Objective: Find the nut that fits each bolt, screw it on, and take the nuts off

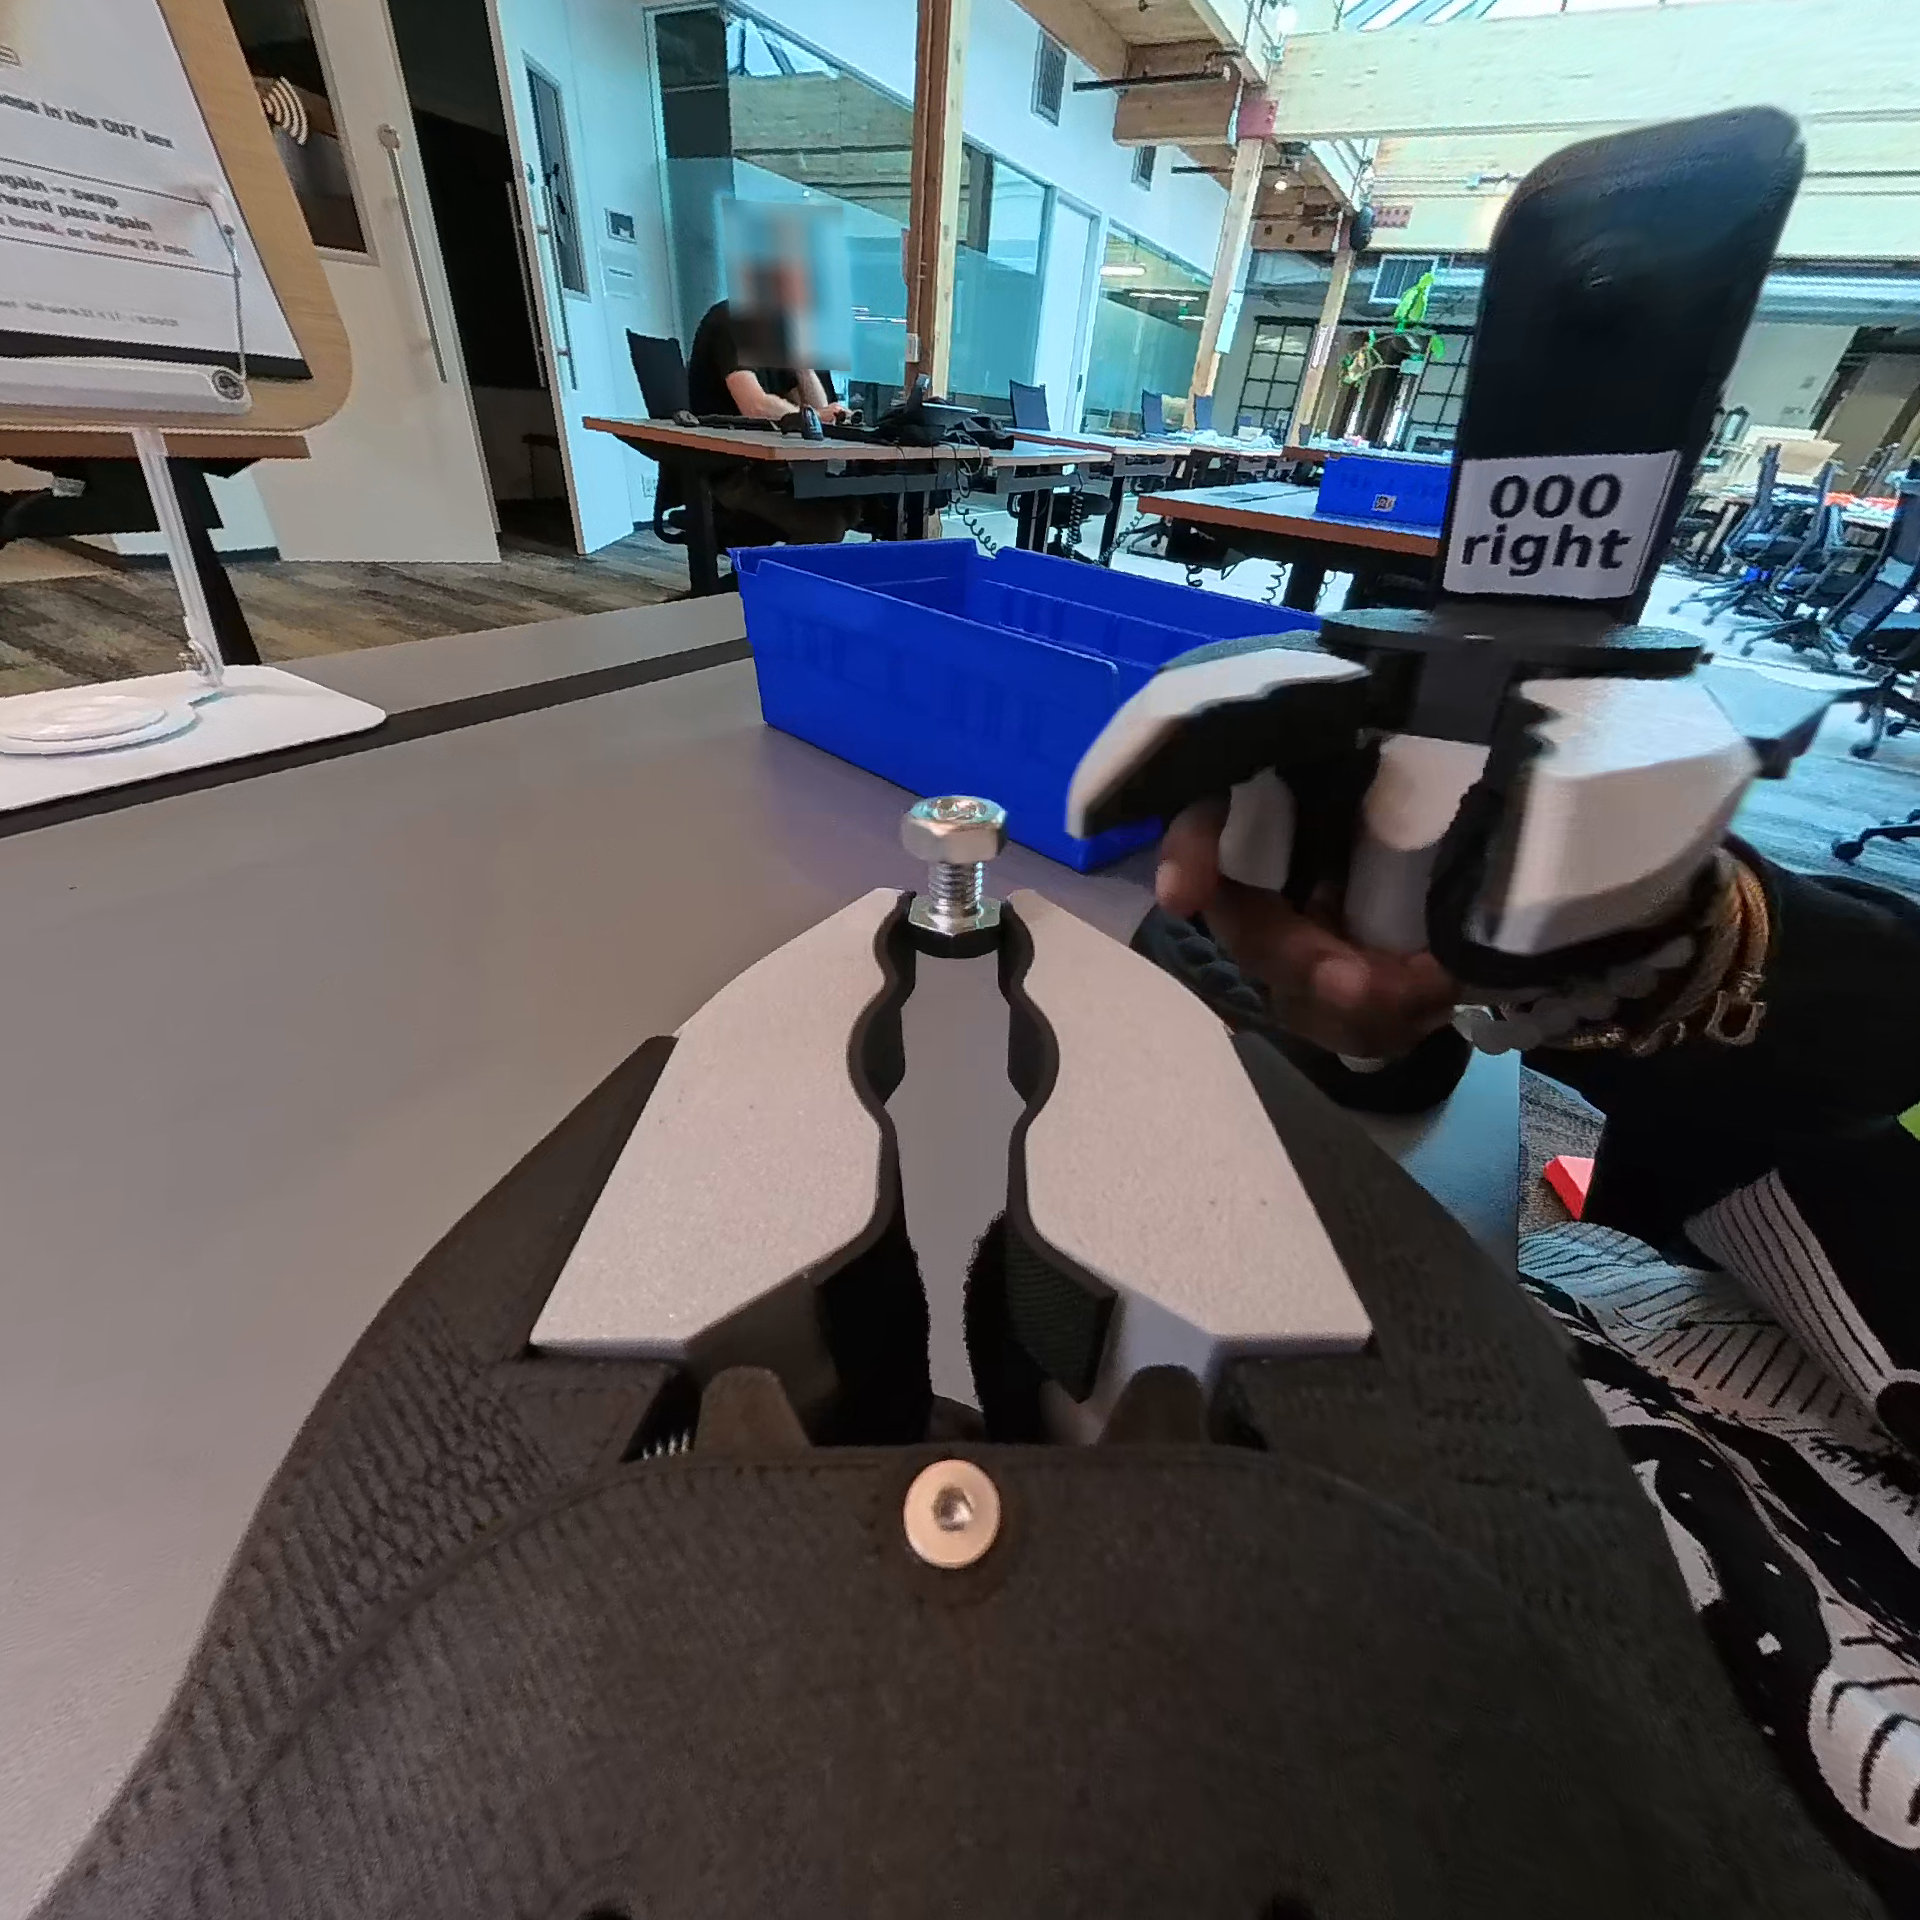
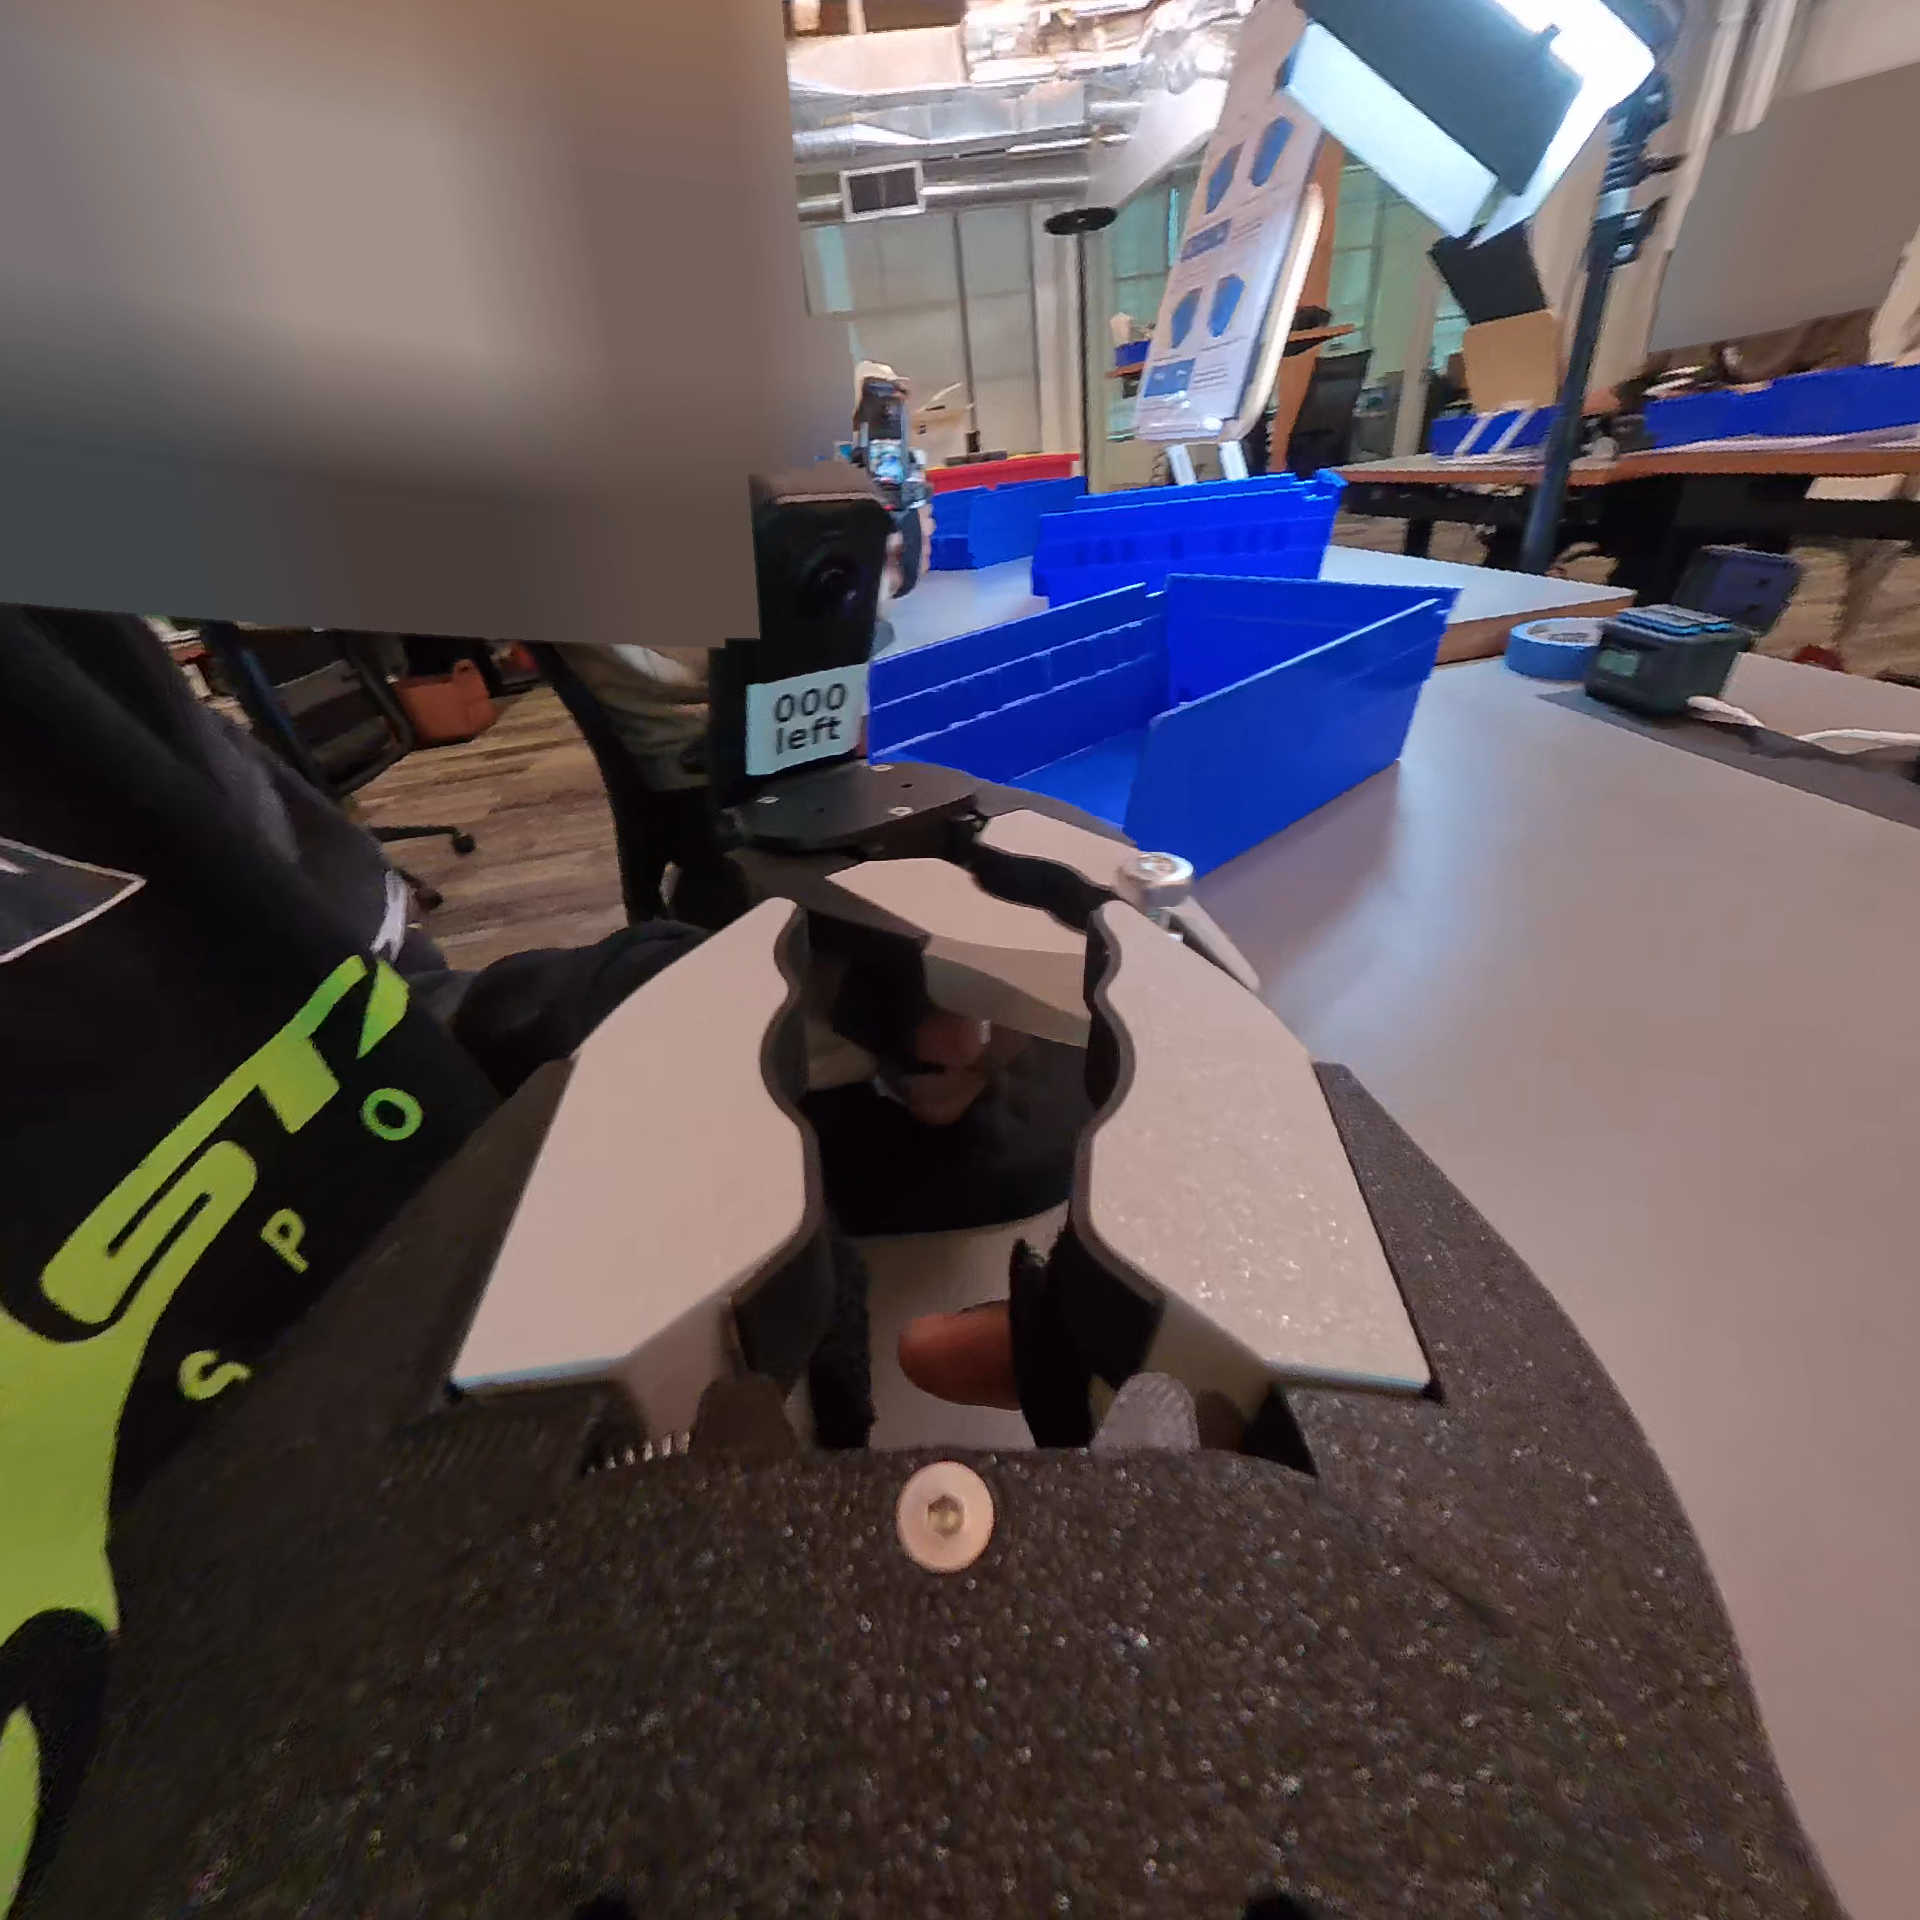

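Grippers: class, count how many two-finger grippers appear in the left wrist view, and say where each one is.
2. The left gripper fills the foreground, clamping a bolt. The right gripper is at the right, held by a hand.

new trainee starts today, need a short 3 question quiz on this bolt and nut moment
1. True or false: the left gripper is clamped on the bolt's hex head.
2. Which colour is the bin behind the bolt? A red, B blue, C green.
3. Fill in: the right gripper's jaws stand ____ with nothing between them.

Key
1. True; the nut sits at the top of the upright thread.
2. B.
3. Open.
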A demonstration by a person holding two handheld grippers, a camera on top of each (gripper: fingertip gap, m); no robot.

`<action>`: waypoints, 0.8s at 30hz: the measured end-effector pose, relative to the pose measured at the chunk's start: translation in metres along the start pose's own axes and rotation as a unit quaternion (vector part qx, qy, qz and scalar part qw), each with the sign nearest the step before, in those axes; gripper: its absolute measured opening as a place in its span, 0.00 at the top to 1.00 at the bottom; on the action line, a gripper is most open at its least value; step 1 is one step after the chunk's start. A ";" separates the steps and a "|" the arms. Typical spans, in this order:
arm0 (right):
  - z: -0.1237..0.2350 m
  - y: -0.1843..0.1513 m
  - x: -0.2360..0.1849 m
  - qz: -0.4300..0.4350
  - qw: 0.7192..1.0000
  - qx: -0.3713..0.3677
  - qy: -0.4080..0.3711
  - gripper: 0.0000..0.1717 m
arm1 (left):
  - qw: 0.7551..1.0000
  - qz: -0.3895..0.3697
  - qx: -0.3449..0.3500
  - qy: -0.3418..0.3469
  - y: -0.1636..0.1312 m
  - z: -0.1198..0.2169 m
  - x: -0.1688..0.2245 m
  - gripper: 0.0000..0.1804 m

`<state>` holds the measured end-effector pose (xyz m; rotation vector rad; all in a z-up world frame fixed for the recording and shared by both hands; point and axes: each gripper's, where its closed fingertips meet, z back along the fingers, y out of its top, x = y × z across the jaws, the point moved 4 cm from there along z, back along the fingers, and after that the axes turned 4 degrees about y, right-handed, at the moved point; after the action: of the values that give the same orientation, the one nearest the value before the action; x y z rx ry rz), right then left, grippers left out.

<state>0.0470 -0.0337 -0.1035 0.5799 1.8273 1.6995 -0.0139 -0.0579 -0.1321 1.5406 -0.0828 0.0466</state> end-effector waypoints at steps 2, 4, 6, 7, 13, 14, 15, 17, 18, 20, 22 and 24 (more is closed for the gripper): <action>0.001 0.002 0.008 -0.001 1.000 0.009 -0.017 0.67 | 1.000 -0.004 -0.002 -0.001 0.000 0.000 0.001 0.92; -0.005 0.003 0.013 -0.009 1.000 0.016 -0.020 0.61 | 1.000 -0.007 -0.002 -0.002 -0.001 0.000 0.002 0.92; -0.014 0.002 0.016 -0.009 1.000 0.011 -0.013 0.56 | 1.000 -0.008 -0.002 -0.002 -0.001 0.000 0.002 0.92; -0.019 0.001 0.017 -0.007 1.000 0.006 -0.008 0.54 | 1.000 -0.008 -0.002 -0.002 -0.001 -0.001 0.002 0.92; -0.036 -0.002 0.015 0.003 1.000 -0.012 0.015 0.54 | 1.000 -0.011 -0.006 -0.005 -0.002 -0.001 0.002 0.92; -0.037 -0.002 0.014 0.005 1.000 -0.014 0.014 0.54 | 1.000 -0.011 -0.007 -0.006 -0.002 -0.001 0.003 0.92; -0.036 -0.002 0.014 0.007 1.000 -0.015 0.012 0.54 | 1.000 -0.010 -0.006 -0.006 -0.002 -0.001 0.002 0.92; -0.032 -0.002 0.014 0.007 1.000 -0.015 0.007 0.55 | 1.000 -0.008 -0.004 -0.004 -0.001 -0.001 0.002 0.92; -0.030 -0.001 0.014 0.006 1.000 -0.014 0.004 0.55 | 1.000 -0.007 -0.003 -0.004 -0.001 -0.001 0.001 0.92; -0.024 -0.001 0.013 0.004 1.000 -0.011 -0.003 0.57 | 1.000 -0.004 -0.001 -0.003 -0.001 -0.001 0.001 0.92; -0.017 -0.001 0.012 0.002 1.000 -0.008 -0.011 0.59 | 1.000 -0.003 -0.001 -0.002 -0.001 0.000 0.000 0.92; -0.009 -0.002 0.011 -0.001 1.000 -0.003 -0.014 0.64 | 1.000 -0.003 0.000 -0.001 -0.001 0.000 0.000 0.92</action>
<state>0.0329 -0.0330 -0.1062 0.5965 1.8024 1.6857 -0.0135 -0.0575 -0.1328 1.5399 -0.0797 0.0403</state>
